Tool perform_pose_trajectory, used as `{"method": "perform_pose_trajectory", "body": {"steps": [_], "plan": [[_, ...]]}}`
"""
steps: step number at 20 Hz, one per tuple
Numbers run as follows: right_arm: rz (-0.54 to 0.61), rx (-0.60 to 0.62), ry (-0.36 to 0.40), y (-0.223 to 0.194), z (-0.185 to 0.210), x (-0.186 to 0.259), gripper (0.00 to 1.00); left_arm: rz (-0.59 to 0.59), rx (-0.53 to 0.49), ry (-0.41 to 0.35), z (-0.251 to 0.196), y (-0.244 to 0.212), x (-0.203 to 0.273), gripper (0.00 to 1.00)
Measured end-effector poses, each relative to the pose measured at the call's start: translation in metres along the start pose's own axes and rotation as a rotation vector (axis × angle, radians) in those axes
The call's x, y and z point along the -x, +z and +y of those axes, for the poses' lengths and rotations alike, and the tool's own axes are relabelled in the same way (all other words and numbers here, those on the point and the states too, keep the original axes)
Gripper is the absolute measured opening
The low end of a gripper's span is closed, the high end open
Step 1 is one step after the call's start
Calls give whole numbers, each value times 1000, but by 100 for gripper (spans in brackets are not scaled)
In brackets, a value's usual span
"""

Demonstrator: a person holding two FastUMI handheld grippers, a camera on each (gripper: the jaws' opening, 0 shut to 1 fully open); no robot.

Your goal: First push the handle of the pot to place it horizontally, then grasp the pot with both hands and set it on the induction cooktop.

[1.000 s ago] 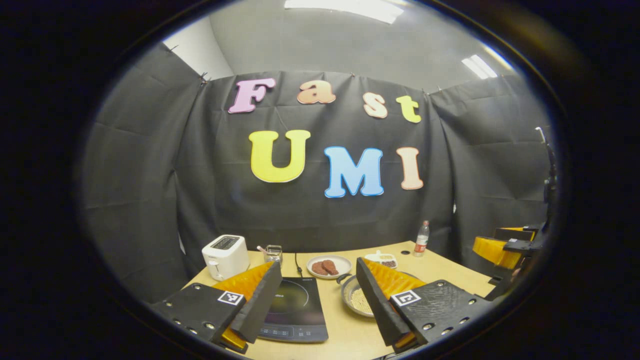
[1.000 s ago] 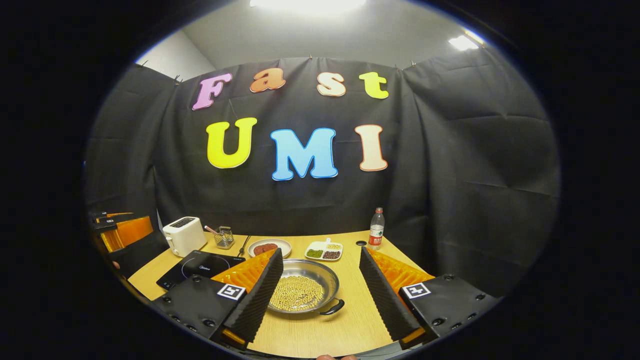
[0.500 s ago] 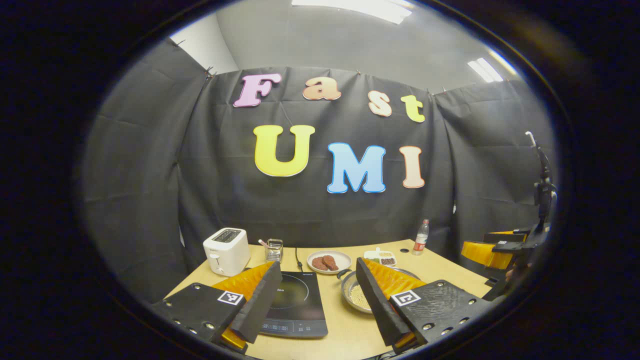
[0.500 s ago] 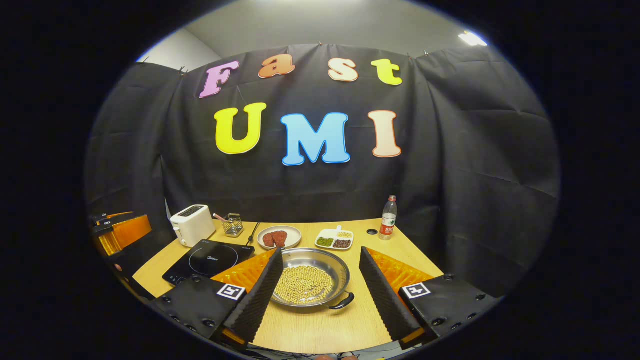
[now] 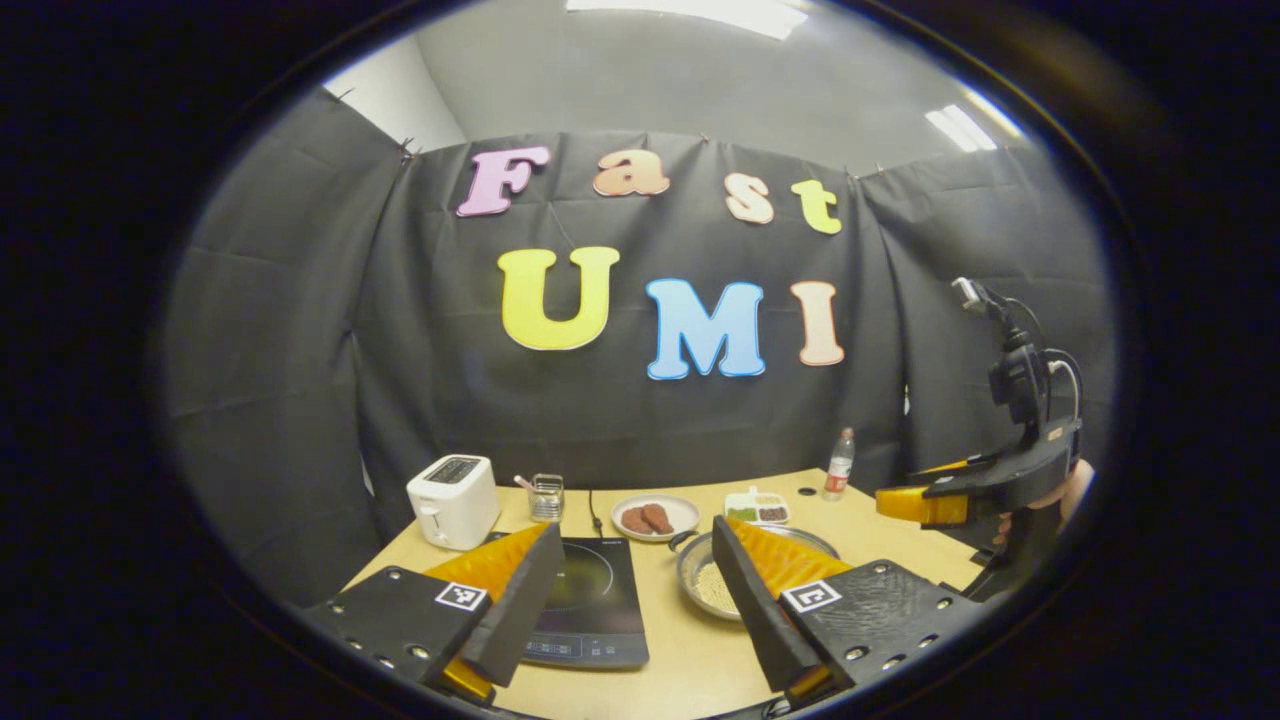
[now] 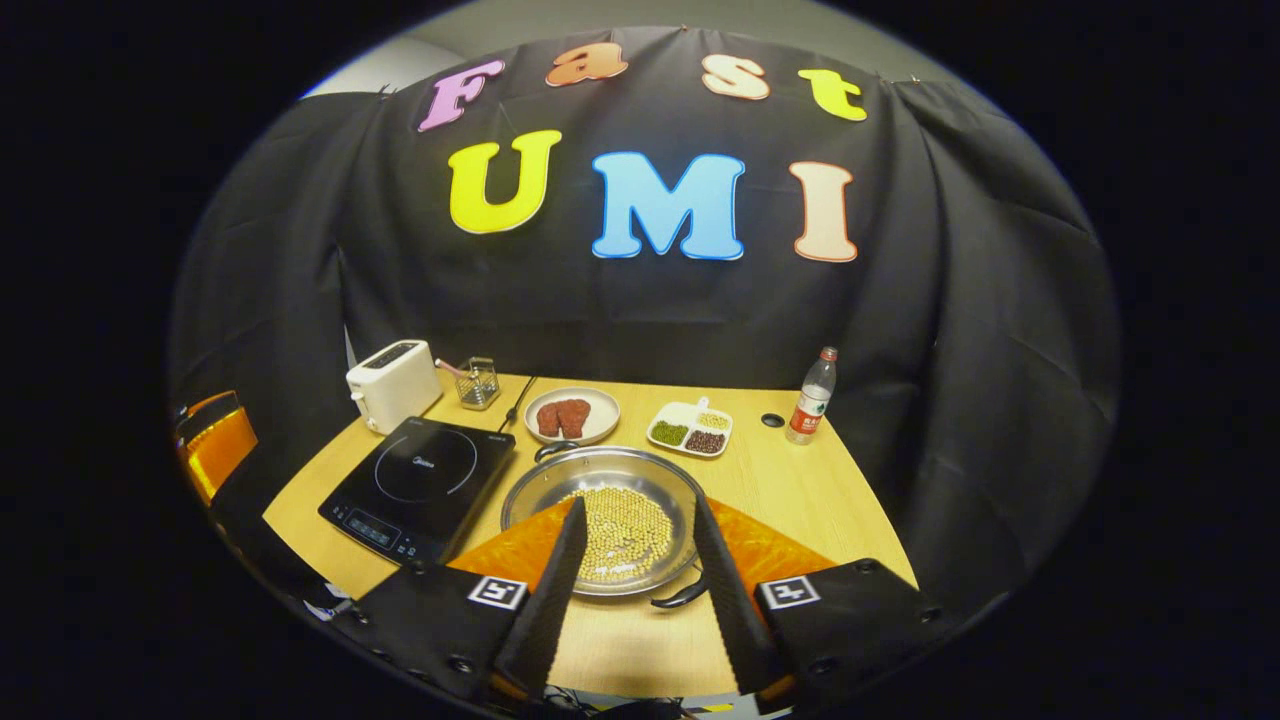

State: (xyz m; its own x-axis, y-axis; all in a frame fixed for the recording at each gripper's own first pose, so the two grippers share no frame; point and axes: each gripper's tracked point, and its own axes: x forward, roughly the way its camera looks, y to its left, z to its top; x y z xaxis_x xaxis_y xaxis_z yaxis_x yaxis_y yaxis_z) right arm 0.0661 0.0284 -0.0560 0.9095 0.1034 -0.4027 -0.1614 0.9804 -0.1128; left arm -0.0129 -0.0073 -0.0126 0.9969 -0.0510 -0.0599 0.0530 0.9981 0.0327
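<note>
The right gripper (image 6: 630, 570) has dipped toward the pot (image 6: 600, 515), jaws narrowed but empty, handle (image 6: 682, 596) just between them; left gripper (image 5: 630, 600) hovers wide open before the induction cooktop (image 5: 590, 600).

A white two-slot toaster (image 6: 392, 384) stands at the far left corner of the light wooden bench (image 6: 800, 490). Just right of it sits a small wire-mesh holder (image 6: 480, 381). A round white plate with two reddish-brown pieces (image 6: 571, 415) lies mid-bench. A white divided dish of beans (image 6: 690, 429) follows, then a clear plastic bottle with a red label (image 6: 812, 397), upright.
</note>
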Motion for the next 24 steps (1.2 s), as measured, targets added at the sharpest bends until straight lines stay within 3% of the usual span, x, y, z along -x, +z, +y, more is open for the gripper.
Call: {"method": "perform_pose_trajectory", "body": {"steps": [1, 2, 5, 11, 12, 16, 17, 19, 24], "plan": [[29, 9, 20, -8, 6, -5, 62, 18, 29, -4, -5, -3, -3, 90], [54, 11, 48, -11, 10, -9, 41, 30, 55, -8, -10, -4, -5, 88], [93, 34, 99, -19, 17, -18, 5, 47, 56, 29, -5, -2, -11, 91], [249, 50, 252, -53, 24, -37, 2, 101, 64, 96, -2, -14, -27, 87], [268, 68, 264, -58, 22, -41, 2, 114, 75, 105, -5, -19, -28, 91], [393, 113, 325, -92, 17, -49, 2, 159, 95, 149, -10, -32, -33, 91], [428, 112, 334, -102, 16, -50, 2, 162, 92, 165, -11, -32, -33, 87], [481, 110, 361, -119, 18, -53, 0, 178, 82, 198, -11, -37, -34, 91], [570, 147, 427, -156, 16, -72, 0, 224, 72, 263, -18, -49, -33, 87]]}}
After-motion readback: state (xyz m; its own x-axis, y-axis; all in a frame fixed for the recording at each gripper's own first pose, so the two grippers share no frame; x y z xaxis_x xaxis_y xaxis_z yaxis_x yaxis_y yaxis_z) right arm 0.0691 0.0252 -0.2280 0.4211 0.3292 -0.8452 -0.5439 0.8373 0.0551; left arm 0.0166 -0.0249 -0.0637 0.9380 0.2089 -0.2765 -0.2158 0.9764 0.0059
